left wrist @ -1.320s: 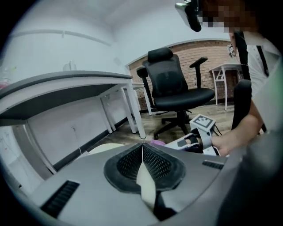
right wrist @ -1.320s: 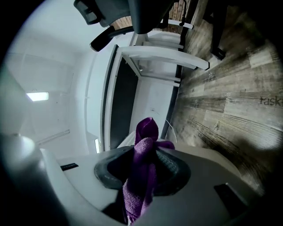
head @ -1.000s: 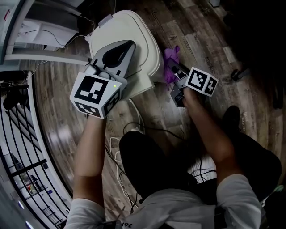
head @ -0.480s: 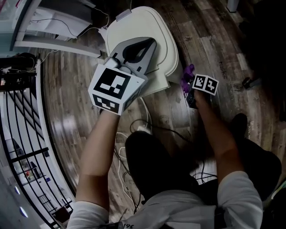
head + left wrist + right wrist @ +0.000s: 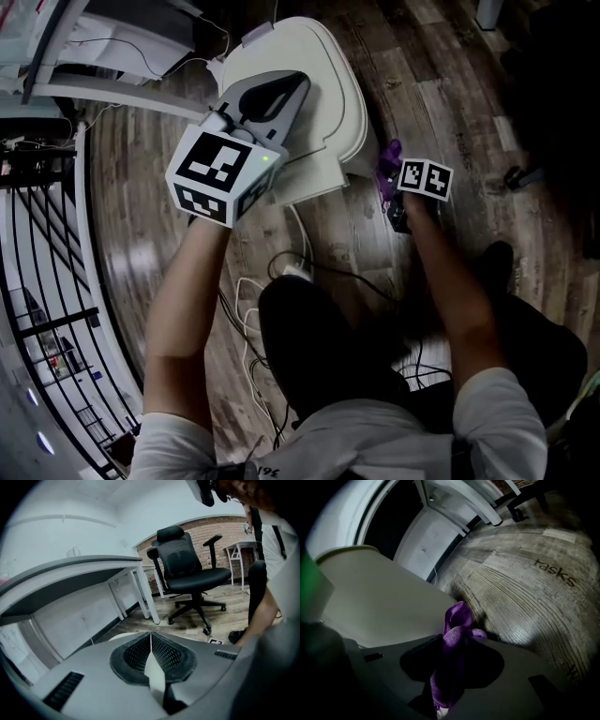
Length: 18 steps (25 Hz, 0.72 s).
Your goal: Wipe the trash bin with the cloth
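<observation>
A cream trash bin (image 5: 323, 112) stands on the wooden floor ahead of me. My left gripper (image 5: 295, 89) rests over its lid with the jaws shut; in the left gripper view the left gripper (image 5: 151, 637) shows its pads meeting in a line, and a strip of cream lid (image 5: 123, 636) shows past them. My right gripper (image 5: 394, 176) sits low at the bin's right side, shut on a purple cloth (image 5: 388, 157). In the right gripper view the cloth (image 5: 452, 634) bunches out past the right gripper (image 5: 454, 644), close by the bin's side wall (image 5: 379, 606) near the floor.
Cables and a white power strip (image 5: 292, 272) lie on the floor between the bin and my legs. A black wire rack (image 5: 42, 281) stands at the left. A white desk (image 5: 93, 578) and a black office chair (image 5: 187, 569) lie beyond the bin.
The right gripper has sunk with the cloth from beside the bin's top edge to low along its right side. The left gripper has stayed on the lid.
</observation>
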Each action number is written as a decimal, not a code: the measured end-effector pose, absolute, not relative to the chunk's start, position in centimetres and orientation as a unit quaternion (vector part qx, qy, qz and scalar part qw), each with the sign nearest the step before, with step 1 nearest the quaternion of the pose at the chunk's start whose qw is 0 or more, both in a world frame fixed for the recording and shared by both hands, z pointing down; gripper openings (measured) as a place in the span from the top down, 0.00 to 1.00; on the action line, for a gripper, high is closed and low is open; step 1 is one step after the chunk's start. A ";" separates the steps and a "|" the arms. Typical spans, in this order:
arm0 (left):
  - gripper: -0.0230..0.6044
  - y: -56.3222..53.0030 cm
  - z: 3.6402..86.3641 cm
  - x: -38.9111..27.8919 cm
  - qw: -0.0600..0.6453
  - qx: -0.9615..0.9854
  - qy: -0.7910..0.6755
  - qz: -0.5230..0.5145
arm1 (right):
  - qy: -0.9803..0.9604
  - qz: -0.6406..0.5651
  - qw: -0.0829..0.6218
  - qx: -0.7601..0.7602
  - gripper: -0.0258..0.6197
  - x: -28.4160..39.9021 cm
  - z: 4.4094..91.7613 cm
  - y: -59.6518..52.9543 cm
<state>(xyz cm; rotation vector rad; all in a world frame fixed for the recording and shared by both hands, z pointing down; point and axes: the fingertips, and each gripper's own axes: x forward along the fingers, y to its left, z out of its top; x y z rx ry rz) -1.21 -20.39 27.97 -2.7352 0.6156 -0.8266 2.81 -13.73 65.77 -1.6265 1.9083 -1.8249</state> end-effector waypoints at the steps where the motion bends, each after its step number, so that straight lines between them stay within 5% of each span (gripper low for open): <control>1: 0.95 -21.6 27.5 -1.6 0.118 -0.926 0.217 -0.285 | 0.620 -0.585 0.036 -0.522 0.78 2.9 64.8 -13.7; 6: 0.95 -30.1 26.5 -3.6 0.120 -0.907 0.244 -0.321 | 0.643 -0.576 0.107 -0.493 0.78 3.0 60.3 -13.0; 11: 0.72 -37.6 28.5 -4.4 0.074 -0.888 0.256 -0.375 | 0.697 -0.501 0.142 -0.493 0.78 3.1 54.6 -12.2; 18: 0.71 -39.7 31.0 -4.6 -0.013 -0.901 0.229 -0.367 | 0.757 -0.429 0.133 -0.474 0.78 0.2 50.1 -10.5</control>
